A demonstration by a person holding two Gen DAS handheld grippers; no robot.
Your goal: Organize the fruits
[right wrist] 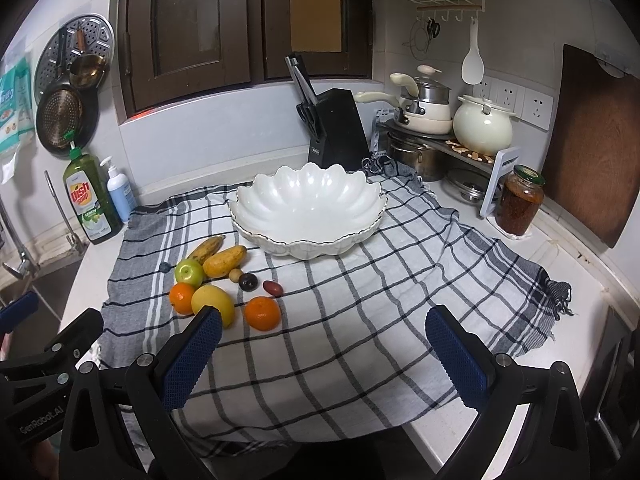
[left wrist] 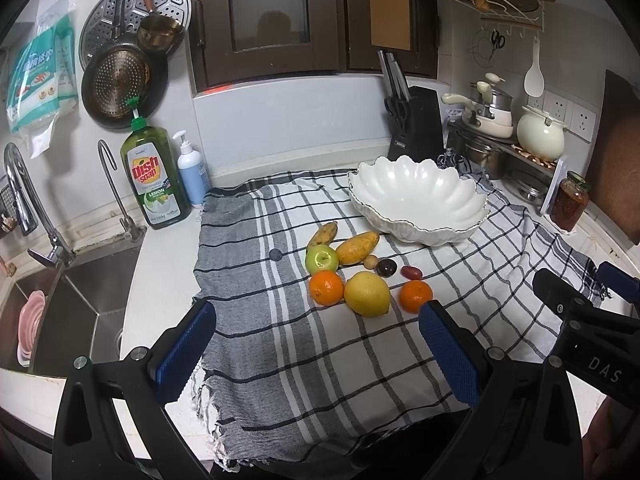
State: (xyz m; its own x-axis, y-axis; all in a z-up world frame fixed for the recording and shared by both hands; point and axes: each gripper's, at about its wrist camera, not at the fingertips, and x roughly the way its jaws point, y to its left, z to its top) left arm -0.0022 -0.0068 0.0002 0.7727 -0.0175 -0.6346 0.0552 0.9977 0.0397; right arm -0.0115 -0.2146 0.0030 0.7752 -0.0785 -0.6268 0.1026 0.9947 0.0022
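A cluster of fruit lies on a checked cloth [left wrist: 360, 360]: a lemon [left wrist: 367, 294], two oranges [left wrist: 326, 287] [left wrist: 416, 295], a green apple [left wrist: 321, 259], two mangoes [left wrist: 357, 247] and small dark fruits [left wrist: 387, 268]. Behind them stands an empty white scalloped bowl [left wrist: 420, 196] [right wrist: 308, 210]. My left gripper [left wrist: 318, 350] hovers open just in front of the fruit. My right gripper [right wrist: 324, 356] is open over the cloth, right of the lemon [right wrist: 214, 304] and orange [right wrist: 262, 313], with nothing held.
A sink [left wrist: 68, 300] and taps lie to the left, with a dish soap bottle [left wrist: 154, 172] and pump bottle [left wrist: 192, 172]. A knife block [right wrist: 336, 130], pots [right wrist: 424, 120] and a jar [right wrist: 520, 206] stand behind and right of the bowl. A cutting board [right wrist: 592, 152] leans at the far right.
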